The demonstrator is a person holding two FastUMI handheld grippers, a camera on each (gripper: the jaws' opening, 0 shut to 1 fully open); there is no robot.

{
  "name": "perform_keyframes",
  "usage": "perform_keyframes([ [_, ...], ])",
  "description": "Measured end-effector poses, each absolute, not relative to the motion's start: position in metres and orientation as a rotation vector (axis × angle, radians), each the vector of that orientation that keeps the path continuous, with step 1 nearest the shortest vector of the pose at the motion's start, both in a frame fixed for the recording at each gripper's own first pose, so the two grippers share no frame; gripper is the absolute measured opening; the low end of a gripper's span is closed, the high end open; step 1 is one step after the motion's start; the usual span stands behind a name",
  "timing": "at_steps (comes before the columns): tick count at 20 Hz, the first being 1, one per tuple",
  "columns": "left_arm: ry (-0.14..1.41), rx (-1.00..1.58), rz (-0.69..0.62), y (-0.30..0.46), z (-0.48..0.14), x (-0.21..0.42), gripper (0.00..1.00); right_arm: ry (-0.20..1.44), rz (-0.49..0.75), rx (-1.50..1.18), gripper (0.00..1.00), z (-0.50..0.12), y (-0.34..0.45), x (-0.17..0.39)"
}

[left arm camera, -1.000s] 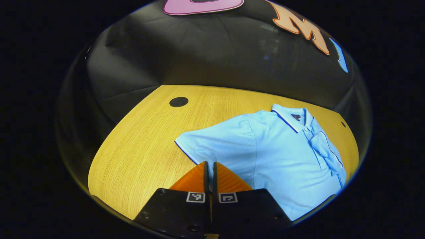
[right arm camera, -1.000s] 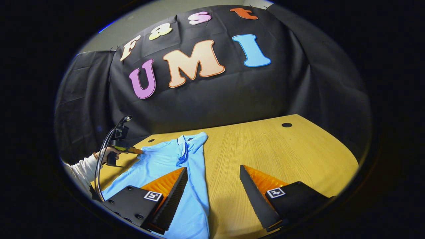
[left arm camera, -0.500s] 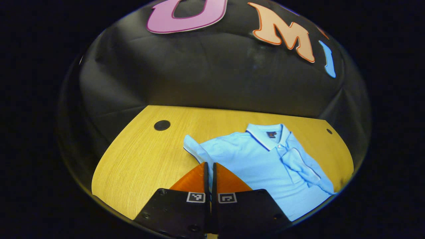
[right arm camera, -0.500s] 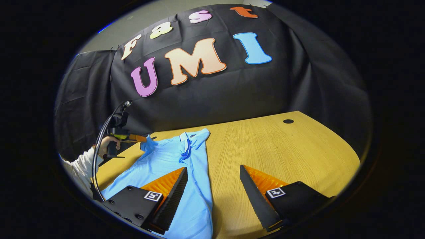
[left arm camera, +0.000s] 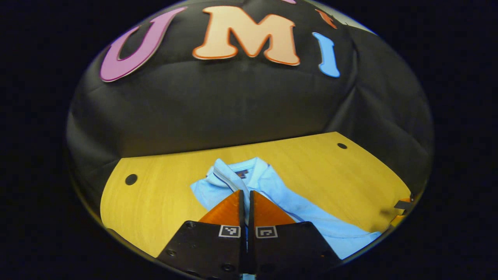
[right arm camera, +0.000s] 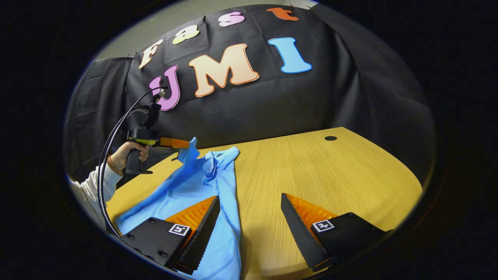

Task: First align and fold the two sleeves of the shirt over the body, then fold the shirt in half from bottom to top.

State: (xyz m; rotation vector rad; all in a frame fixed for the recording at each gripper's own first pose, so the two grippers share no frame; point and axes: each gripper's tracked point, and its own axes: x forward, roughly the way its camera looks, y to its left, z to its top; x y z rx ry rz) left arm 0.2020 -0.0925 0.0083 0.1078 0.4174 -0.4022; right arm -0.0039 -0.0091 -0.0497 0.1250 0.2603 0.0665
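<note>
A light blue polo shirt [right arm camera: 194, 190] lies collar-away on the wooden table [right arm camera: 311, 171]. My left gripper [left arm camera: 246, 191] is shut on the shirt's left sleeve [right arm camera: 191, 152] and holds it lifted above the table, over the shoulder near the collar [left arm camera: 233, 175]. In the right gripper view a hand [right arm camera: 130, 151] holds that left gripper [right arm camera: 186, 143] level, with the sleeve hanging from its tip. The other sleeve [right arm camera: 212, 171] lies folded across the chest. My right gripper [right arm camera: 249, 196] is open and low over the shirt's right edge, one finger above the cloth, the other above bare wood.
The black cloth wall rises right behind the table's far edge. Round cable holes sit in the tabletop [left arm camera: 131, 179] [left arm camera: 342, 146] [right arm camera: 330, 138]. A cable [right arm camera: 107, 155] arcs from the left gripper down past a white sleeve [right arm camera: 91, 186]. Bare wood spreads to the right of the shirt.
My left gripper has risen and swung inward toward the collar, pulling the left sleeve up off the table. My right gripper has stayed open in place.
</note>
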Motion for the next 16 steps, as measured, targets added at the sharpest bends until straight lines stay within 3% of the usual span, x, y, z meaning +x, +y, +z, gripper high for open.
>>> perform_keyframes([
  [3, 0.434, 0.121, -0.476, -0.136, -0.007, 0.196, 0.0, 0.256, 0.065, 0.128, 0.98, -0.047, -0.01, -0.01],
  [10, 0.451, 0.164, -0.449, -0.156, -0.031, 0.2, 0.0, 0.27, 0.075, 0.121, 0.98, -0.052, -0.008, -0.014],
  [14, 0.386, 0.147, -0.413, -0.138, -0.009, 0.191, 0.2, 0.287, 0.106, 0.107, 0.98, -0.057, 0.002, -0.018],
  [15, 0.366, 0.159, -0.384, -0.125, -0.002, 0.185, 0.34, 0.289, 0.122, 0.101, 0.98, -0.058, 0.008, -0.022],
  [16, 0.351, 0.173, -0.374, -0.114, 0.003, 0.176, 0.4, 0.292, 0.138, 0.091, 0.98, -0.058, 0.014, -0.025],
])
